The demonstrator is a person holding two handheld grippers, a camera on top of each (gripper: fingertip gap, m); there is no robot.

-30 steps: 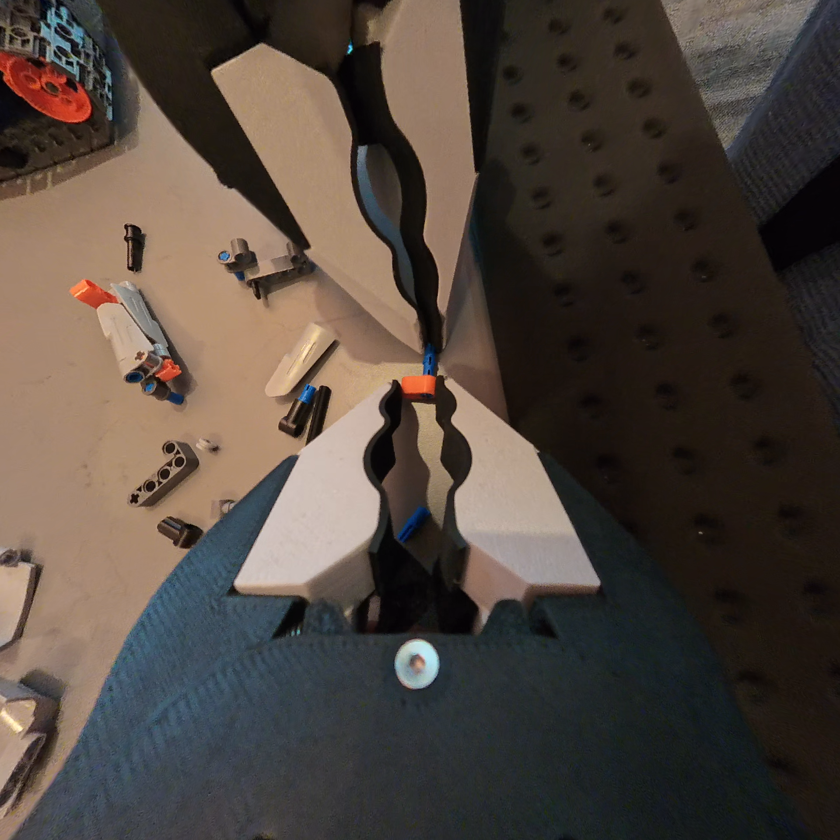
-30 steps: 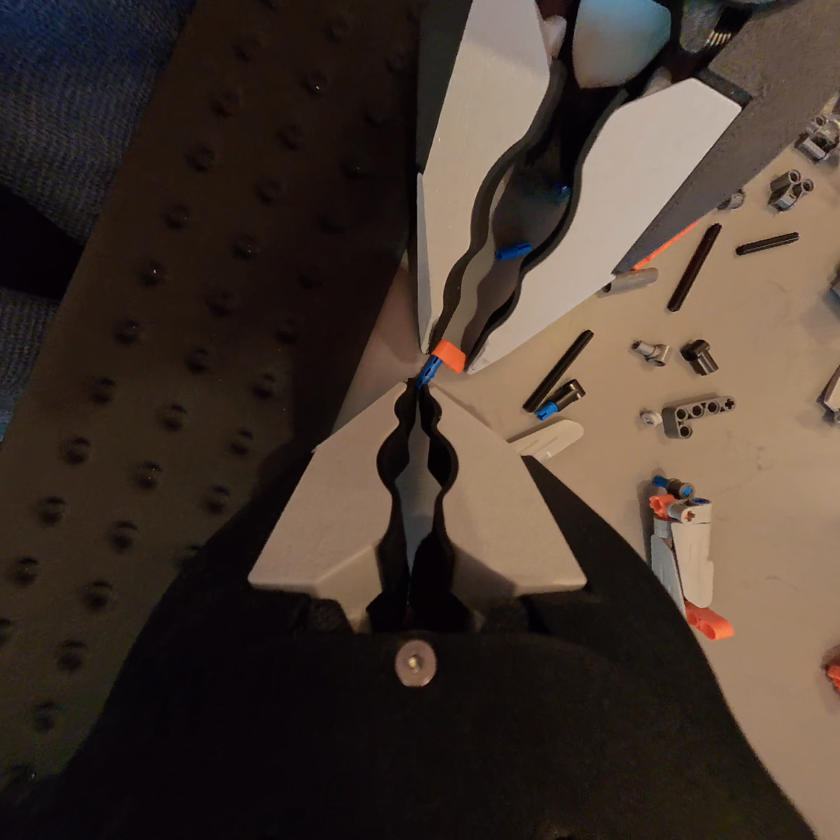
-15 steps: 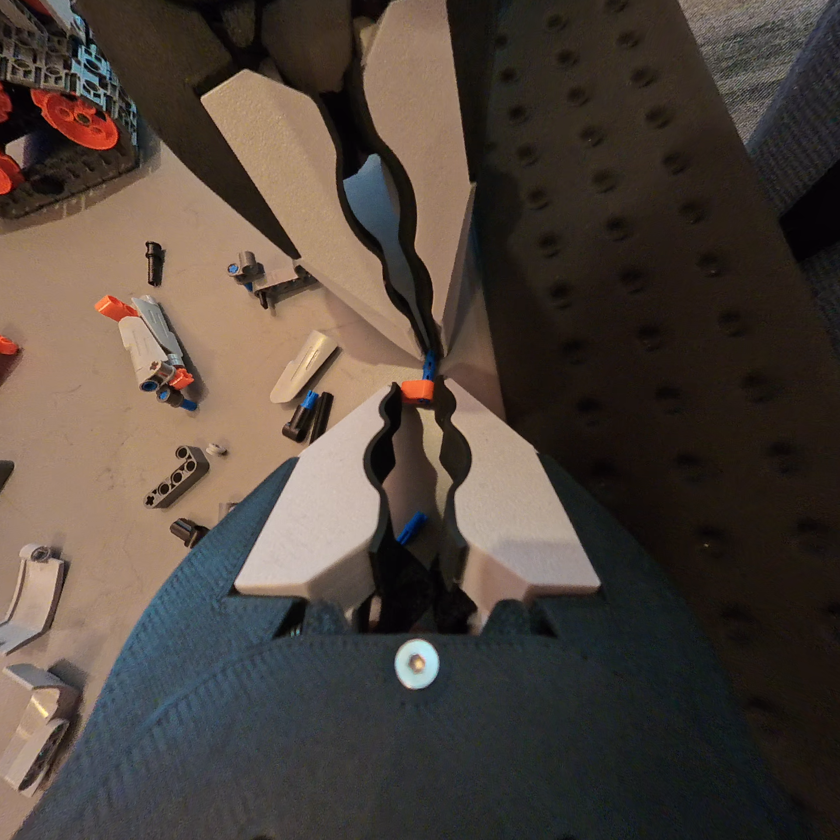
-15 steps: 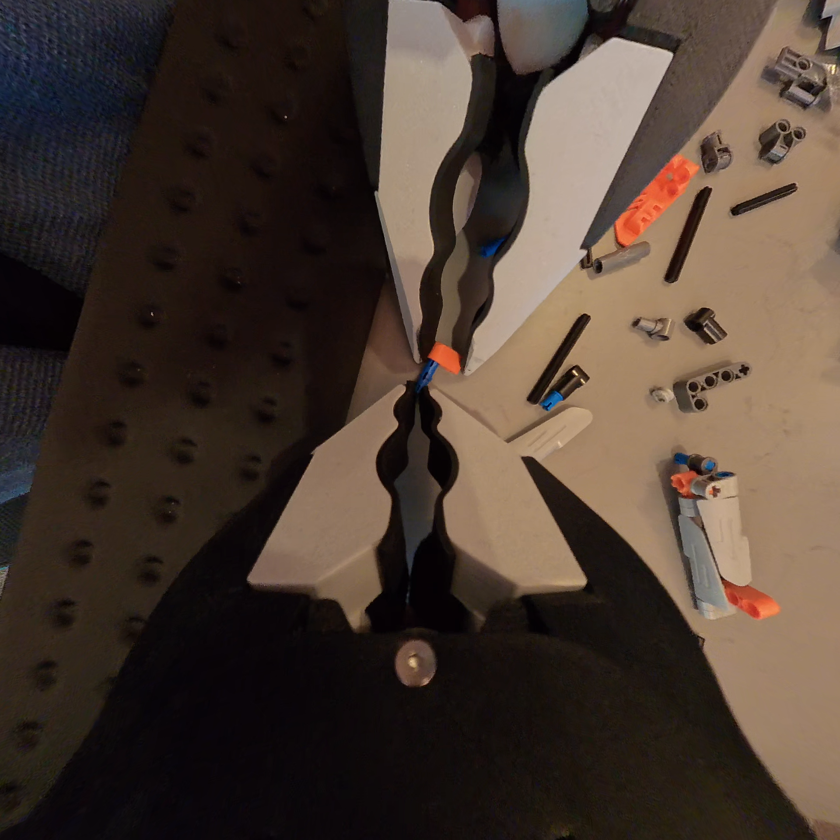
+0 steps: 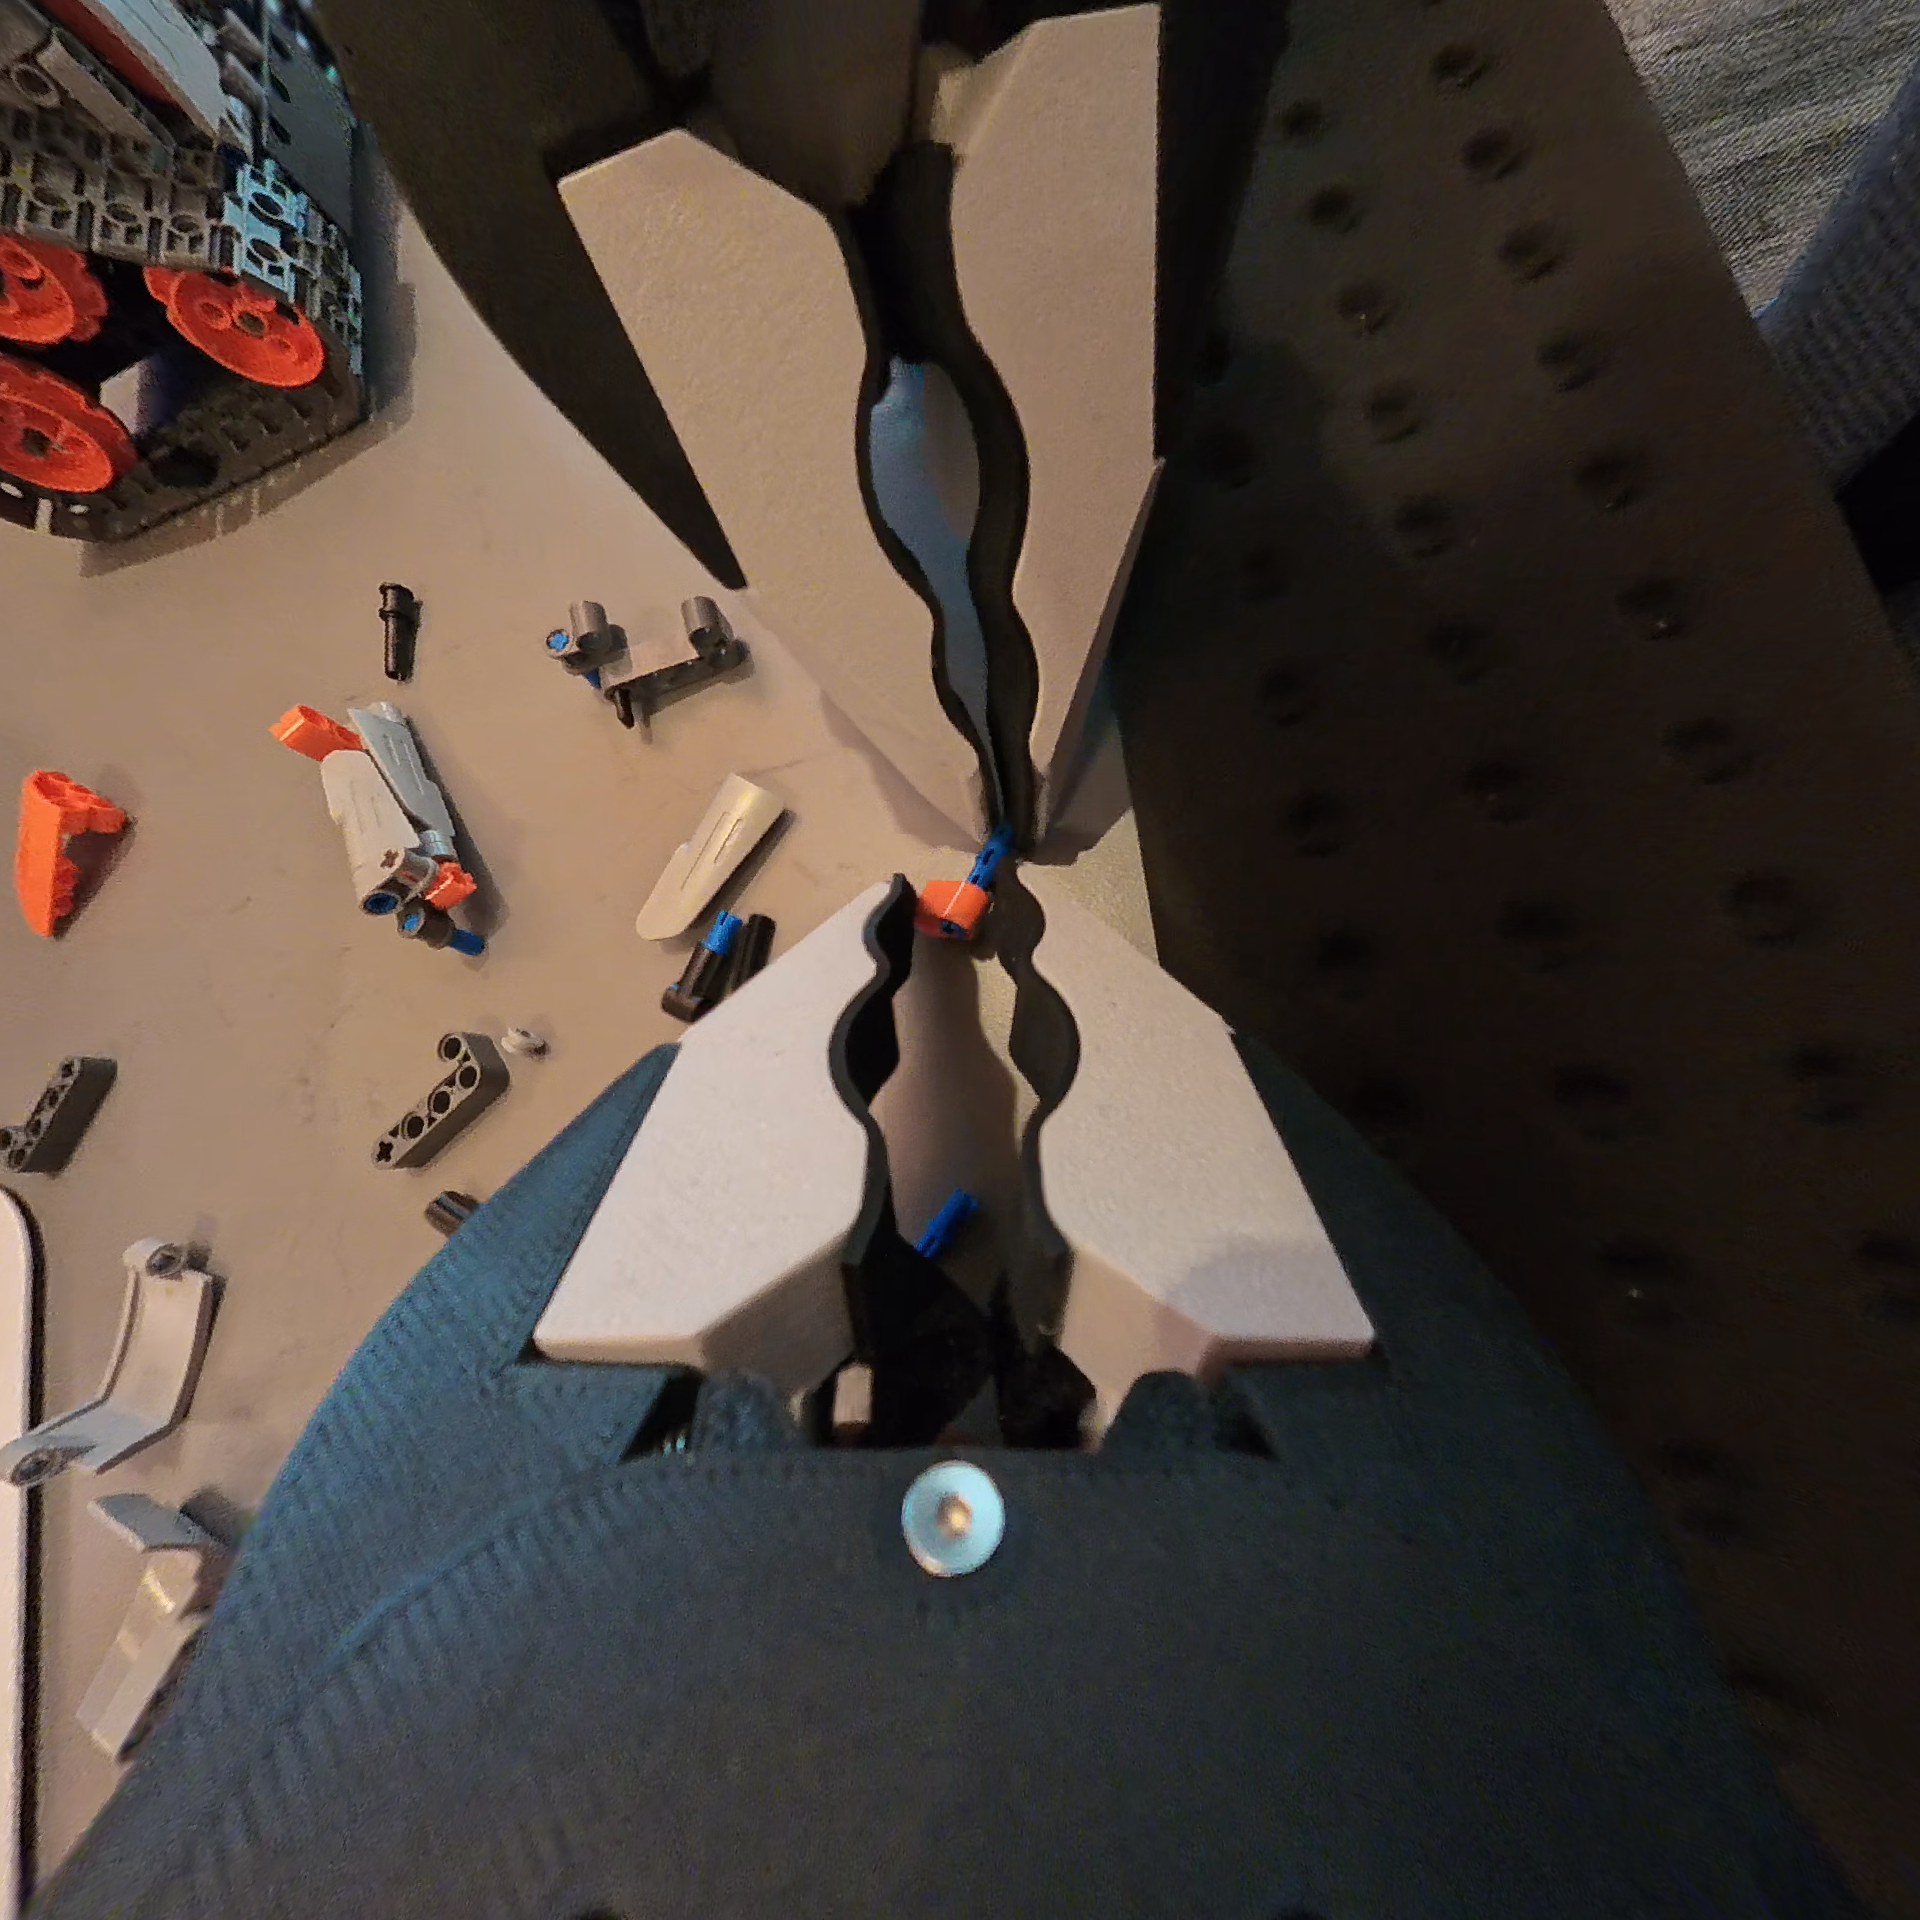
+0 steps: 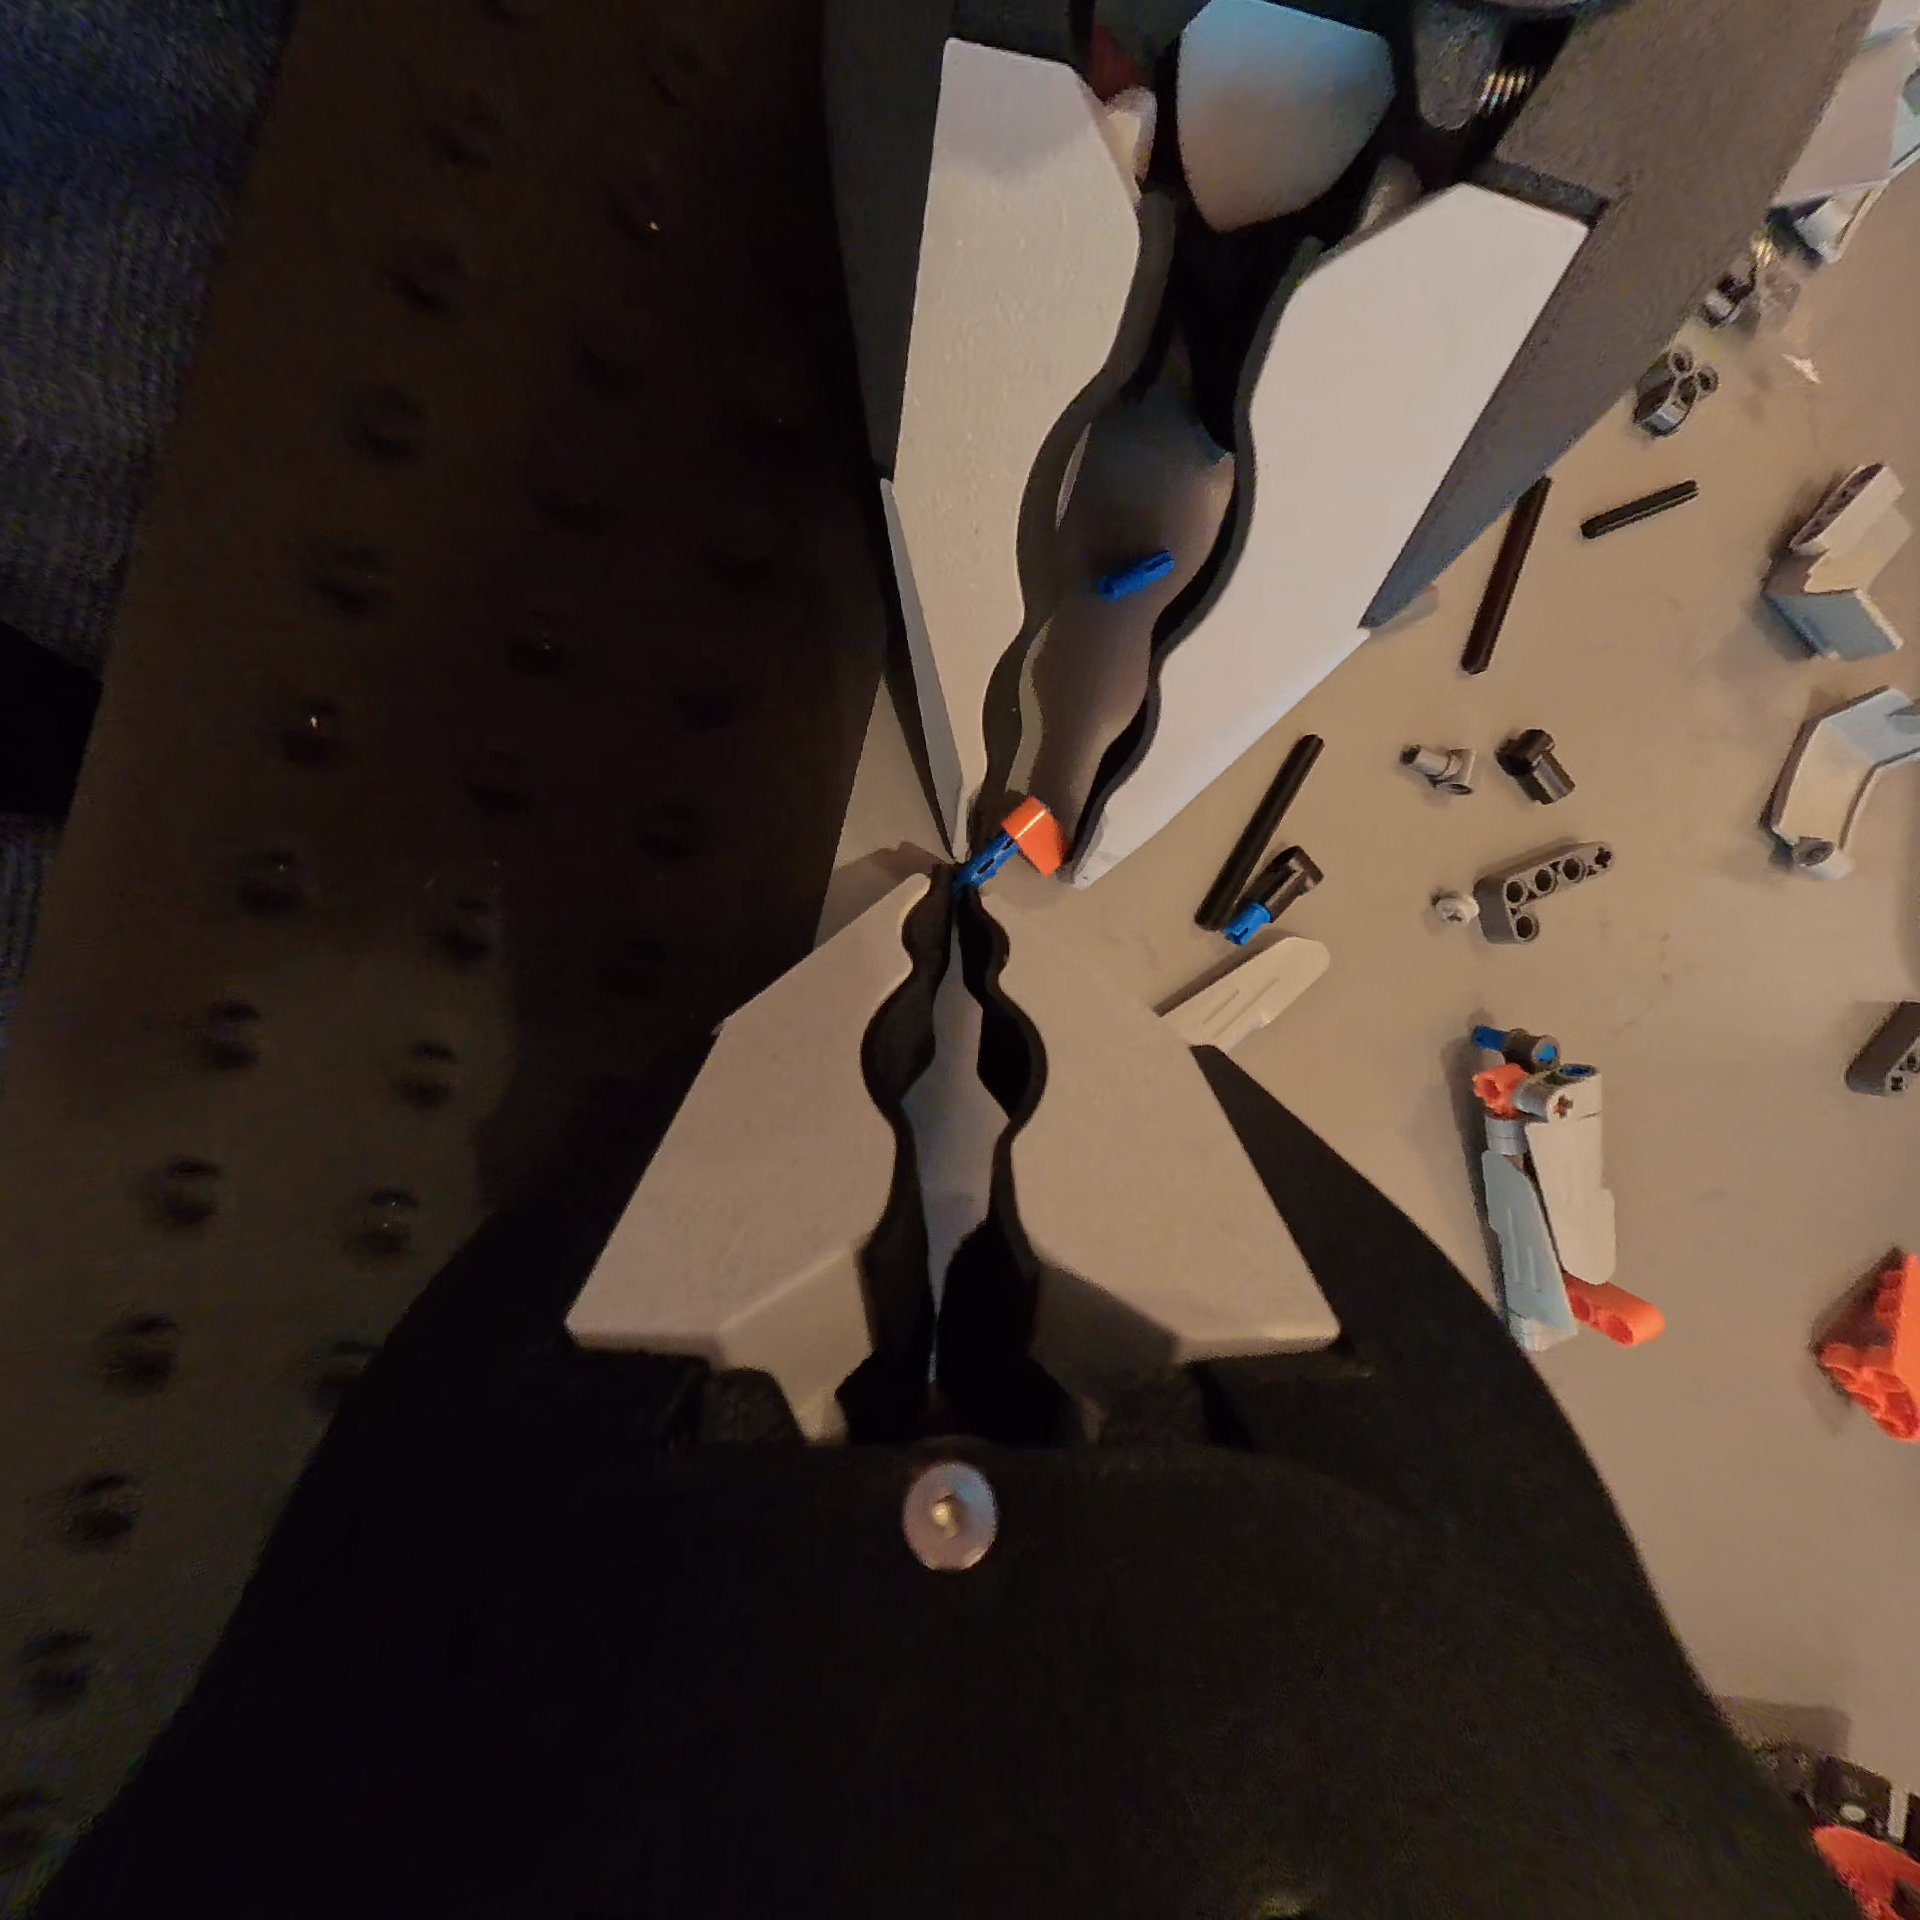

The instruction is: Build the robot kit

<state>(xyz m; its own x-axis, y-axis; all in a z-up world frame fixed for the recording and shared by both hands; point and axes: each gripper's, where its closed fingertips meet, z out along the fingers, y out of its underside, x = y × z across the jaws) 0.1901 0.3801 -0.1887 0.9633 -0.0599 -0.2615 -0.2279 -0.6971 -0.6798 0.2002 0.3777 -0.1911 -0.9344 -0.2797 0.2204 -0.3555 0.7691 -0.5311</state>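
Note:
My two grippers meet tip to tip above a light grey table (image 5: 260,987). My left gripper (image 5: 954,906) is shut on a small orange bushing (image 5: 948,906), held at the very fingertips. My right gripper (image 6: 956,896) is shut on a short blue pin (image 6: 985,860). The pin's free end touches the orange bushing (image 6: 1034,836), at or in its hole. In the left wrist view the right gripper (image 5: 1013,821) comes in from above, with the blue pin (image 5: 992,847) at its tips. In the right wrist view the left gripper (image 6: 1023,847) comes in from above.
Another blue pin (image 5: 945,1221) lies on the table under my left fingers. Loose grey, black and orange parts (image 5: 436,1101) are scattered to the left. A tracked model with orange wheels (image 5: 156,343) stands far left. A dark dimpled surface (image 5: 1507,727) borders the table. The grippers are tip to tip, or close to it.
Both grippers stay tip to tip with their parts. Both views have shifted over the table; the tracked model shows more. The pin and the orange bushing now sit at a slight angle.

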